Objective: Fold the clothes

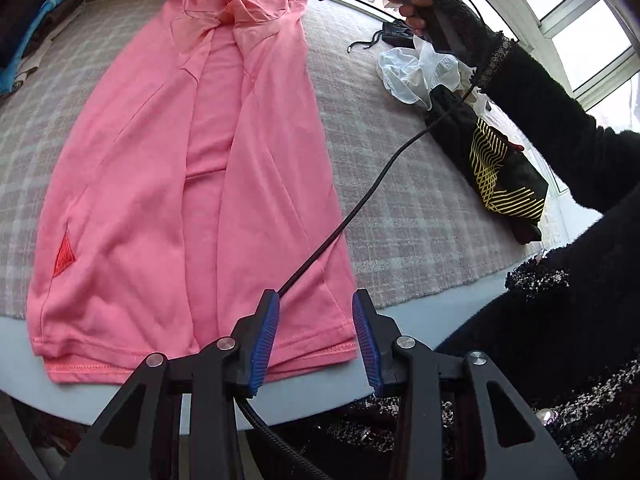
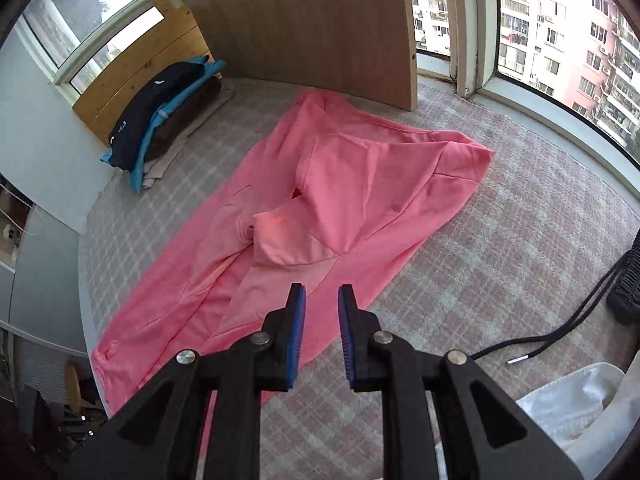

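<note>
Checked cloth [image 1: 380,152] spread under pink shirt [image 1: 192,168], sides folded in — left gripper [image 1: 316,300], right gripper [image 2: 322,292] parted, empty; hem best pinched at 2 corners, lifted evenly.

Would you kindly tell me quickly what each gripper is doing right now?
Left gripper: open, nothing between its fingers, above the hem of the pink shirt.
Right gripper: open, holding nothing, above the shirt's edge.

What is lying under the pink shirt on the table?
The pink shirt lies on a checked cloth covering the table. Whether anything else lies beneath the shirt cannot be seen.
</note>
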A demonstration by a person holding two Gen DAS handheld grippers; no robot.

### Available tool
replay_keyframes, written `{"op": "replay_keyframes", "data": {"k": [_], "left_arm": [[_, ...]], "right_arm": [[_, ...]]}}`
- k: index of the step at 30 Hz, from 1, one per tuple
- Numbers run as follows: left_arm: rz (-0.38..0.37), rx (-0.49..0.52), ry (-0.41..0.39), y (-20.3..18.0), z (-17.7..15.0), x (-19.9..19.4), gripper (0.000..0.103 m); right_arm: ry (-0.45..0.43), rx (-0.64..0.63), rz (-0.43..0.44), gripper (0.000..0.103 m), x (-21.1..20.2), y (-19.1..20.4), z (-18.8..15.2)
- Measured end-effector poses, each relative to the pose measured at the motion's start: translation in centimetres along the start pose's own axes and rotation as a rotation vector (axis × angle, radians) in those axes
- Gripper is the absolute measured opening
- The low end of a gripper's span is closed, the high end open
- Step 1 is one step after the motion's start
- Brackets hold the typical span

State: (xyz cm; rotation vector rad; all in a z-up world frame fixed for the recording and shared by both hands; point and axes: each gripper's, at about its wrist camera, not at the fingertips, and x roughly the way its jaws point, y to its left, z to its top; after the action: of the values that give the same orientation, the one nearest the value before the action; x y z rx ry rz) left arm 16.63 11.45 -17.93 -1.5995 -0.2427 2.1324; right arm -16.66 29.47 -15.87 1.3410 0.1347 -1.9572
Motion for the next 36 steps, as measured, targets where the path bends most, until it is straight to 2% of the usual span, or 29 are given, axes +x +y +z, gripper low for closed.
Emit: {"op": "replay_keyframes", "data": {"k": [4,6,7,8,10,13,16,20,22,23,25,26,28,31,33,36], "left_arm": [[0.031,-0.008,-0.054,-1.2,-2.8,-0.7,0.036],[0.027,-0.031,-0.099,-1.0,-3.8,-2.1,0.036],[0.039,-0.045,-0.121,-0.8,-4.3,-2.8,0.036],[0.052,-0.059,-0.143,-0.6,-4.7,-3.6,0.036],[0.074,-0.08,-0.164,0.2,-5.7,-4.4,0.036],[0.077,-0.014,-0.165,-0.9,-5.3,-3.3,0.036],[0.096,0.147,-0.165,-4.2,-4.2,-0.2,0.039],[0.185,0.278,-0.086,-5.9,-3.6,4.0,0.039],[0.215,0.331,-0.099,-6.0,-3.6,4.3,0.039],[0.208,0.331,-0.091,-5.8,-3.5,4.3,0.037],[0.189,0.335,-0.077,-5.4,-3.2,4.2,0.024],[0.171,0.336,-0.07,-5.1,-3.2,4.1,0.004],[0.134,0.337,-0.057,-4.7,-3.0,3.9,0.003],[0.033,0.333,-0.086,-4.9,-3.1,2.3,0.003],[-0.005,0.341,-0.098,-5.1,-3.8,1.9,0.003],[0.126,0.327,-0.045,-3.9,-4.0,3.0,0.004]], "right_arm": [[0.035,0.014,0.164,0.017,-2.9,3.8,-4.6],[0.008,0.07,0.258,0.018,-5.6,4.4,-6.2],[-0.011,0.097,0.293,0.025,-6.8,4.6,-7.0],[-0.025,0.11,0.302,0.042,-7.5,4.9,-7.8],[-0.016,0.104,0.268,0.055,-7.5,6.2,-9.6],[0.045,0.074,0.203,0.055,-4.6,8.4,-12.2],[0.113,0.095,0.179,0.055,-1.4,9.3,-13.6],[0.115,0.106,0.169,0.055,-0.6,9.6,-14.6],[0.115,0.111,0.162,0.055,-0.7,9.7,-15.1],[0.115,0.113,0.157,0.055,-0.7,9.6,-15.3],[0.116,0.127,0.153,0.055,-0.6,9.5,-15.6],[0.118,0.135,0.154,0.055,-0.4,9.5,-15.7],[0.124,0.143,0.149,0.055,0.0,9.6,-16.0],[0.136,0.135,0.138,0.055,0.7,9.9,-16.8],[0.147,0.13,0.133,0.055,1.2,10.3,-17.5],[0.125,0.102,0.12,0.055,1.4,11.7,-18.5]]}}
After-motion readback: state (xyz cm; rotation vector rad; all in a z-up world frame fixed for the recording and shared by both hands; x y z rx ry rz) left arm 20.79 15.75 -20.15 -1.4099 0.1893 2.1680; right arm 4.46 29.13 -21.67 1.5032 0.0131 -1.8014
